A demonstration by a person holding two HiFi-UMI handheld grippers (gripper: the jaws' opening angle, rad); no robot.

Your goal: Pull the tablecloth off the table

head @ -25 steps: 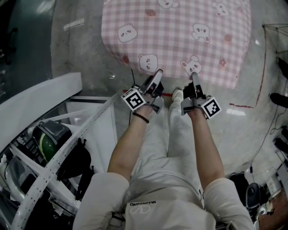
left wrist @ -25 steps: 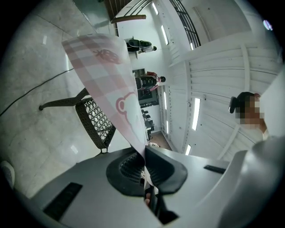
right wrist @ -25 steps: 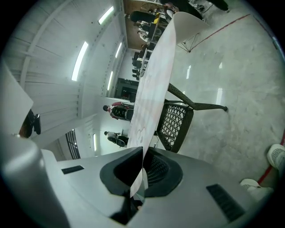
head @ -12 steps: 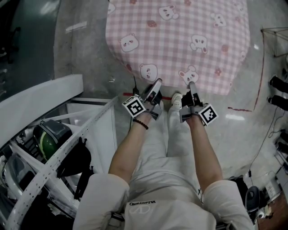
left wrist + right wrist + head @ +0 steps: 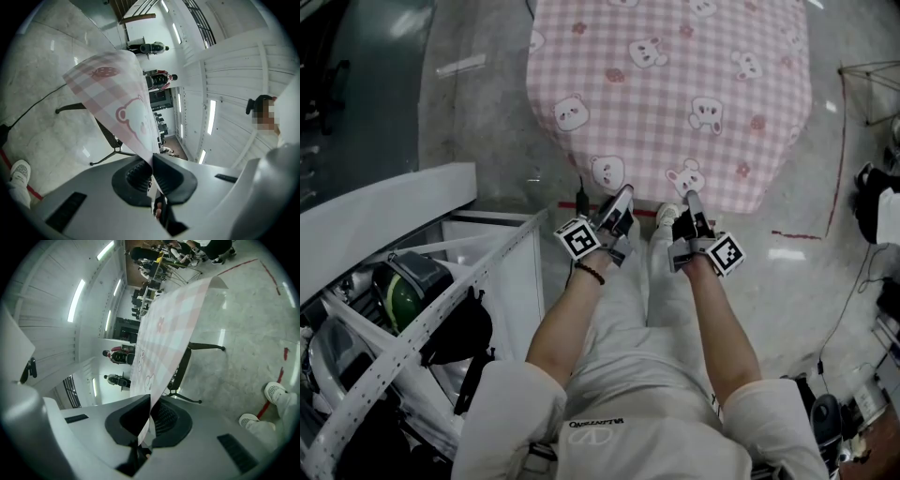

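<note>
Pink and white checked cloth, printed with bears and rabbits, fills the upper part of the head view: the tablecloth [image 5: 675,84] lies spread wide ahead of the person, its left and right sides rounding downward as though draped over a top. Its near hem is drawn toward the person's legs. The left gripper [image 5: 622,199] and the right gripper [image 5: 688,202] each have that hem, near each other at the middle of the edge, with the outer corners free on either side. In the left gripper view the jaws are closed on a thin fold of the fabric [image 5: 152,164], which rises away from them as a taut, slanting sheet. The right gripper view shows the same, with the pads pinched on the cloth [image 5: 149,405]. Under the sheet both gripper views show the dark legs of the table [image 5: 183,369]; the top itself is covered, so how much cloth rests on it cannot be told. The fabric looks light, thin and limp. It should slide off with little force, but it will likely sag, bunch between two close grips, and may snag where it wraps a table corner. A hold right on the hem, as here, seems sound. A pinch taking a fuller fold would be less likely to slip if the far edge drags, and a level, even draw from both sides should keep the sheet from skewing.
</note>
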